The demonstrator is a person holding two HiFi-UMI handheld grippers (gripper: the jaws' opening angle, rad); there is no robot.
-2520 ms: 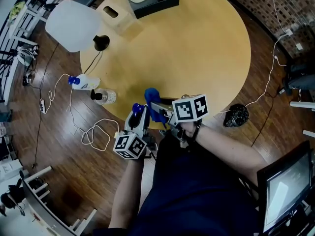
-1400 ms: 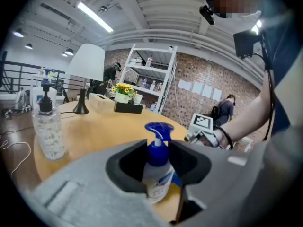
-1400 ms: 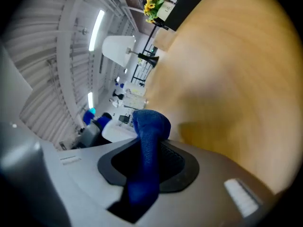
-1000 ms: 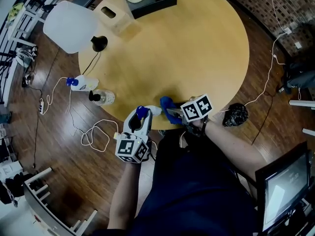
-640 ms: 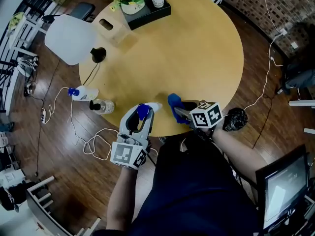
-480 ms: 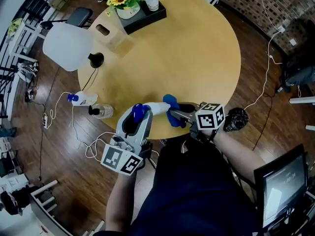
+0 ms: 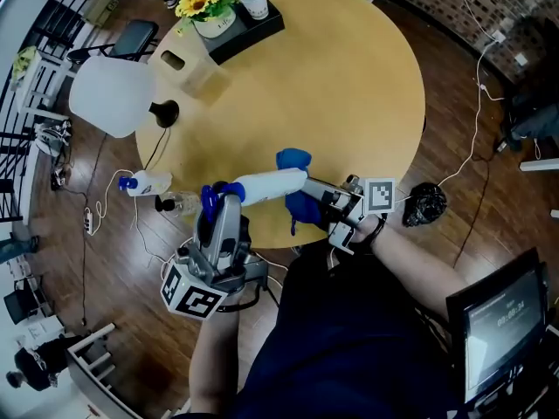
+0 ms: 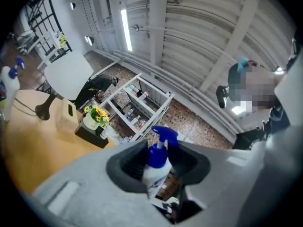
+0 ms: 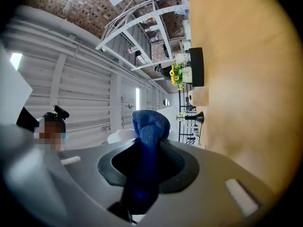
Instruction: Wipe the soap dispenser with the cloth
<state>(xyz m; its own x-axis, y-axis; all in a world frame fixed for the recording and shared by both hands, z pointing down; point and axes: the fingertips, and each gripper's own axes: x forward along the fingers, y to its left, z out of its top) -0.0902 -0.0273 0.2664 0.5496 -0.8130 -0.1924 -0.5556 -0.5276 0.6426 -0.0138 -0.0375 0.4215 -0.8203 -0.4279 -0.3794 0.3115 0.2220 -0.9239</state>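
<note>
Held above the worktop's near edge: soap dispenser and cloth.
The left gripper has its fingers clenched on the dispenser's blue pump neck; the right gripper pinches the blue cloth against the bottle's right end.

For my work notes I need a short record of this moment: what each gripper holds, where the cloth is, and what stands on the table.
left gripper: shut on the soap dispenser, at its neck
right gripper: shut on the blue cloth
cloth position: against the dispenser's base end
dispenser pose: roughly level, over the table edge
on table: lamp, tray with sunflowers
</note>
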